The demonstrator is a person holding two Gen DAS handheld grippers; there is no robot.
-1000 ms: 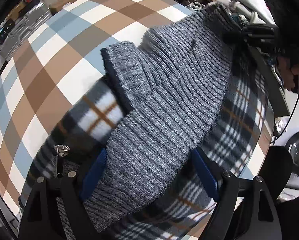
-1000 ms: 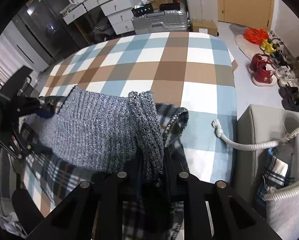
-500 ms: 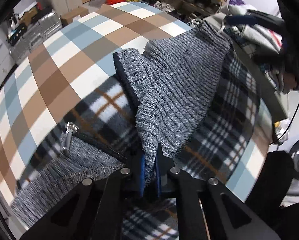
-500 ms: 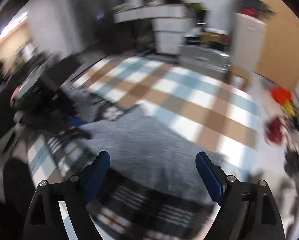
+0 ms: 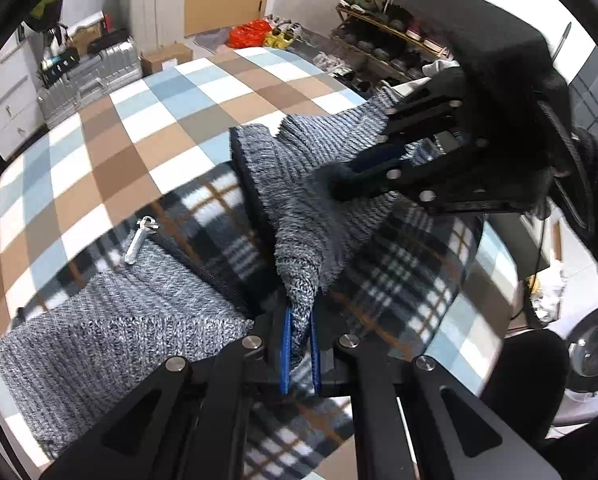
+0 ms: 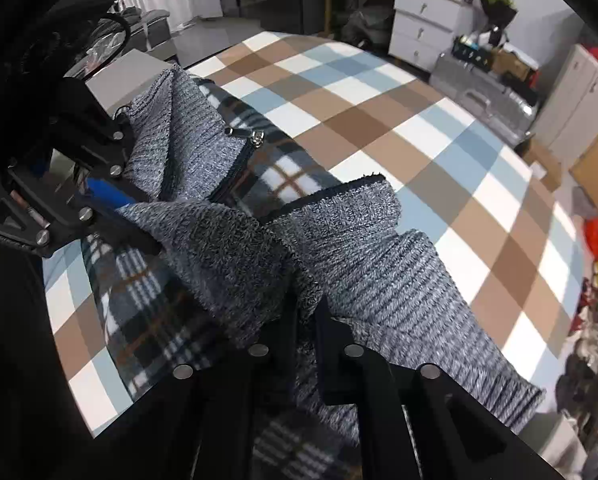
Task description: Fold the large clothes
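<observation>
One grey ribbed-knit jacket, lined in plaid fleece, lay on one checked table, with one metal zipper pull at its near left. Two grippers worked it. The left gripper, open a second before, had pinched tight on a knit fold; the right gripper, open half a second before, had clamped the knit too.
</observation>
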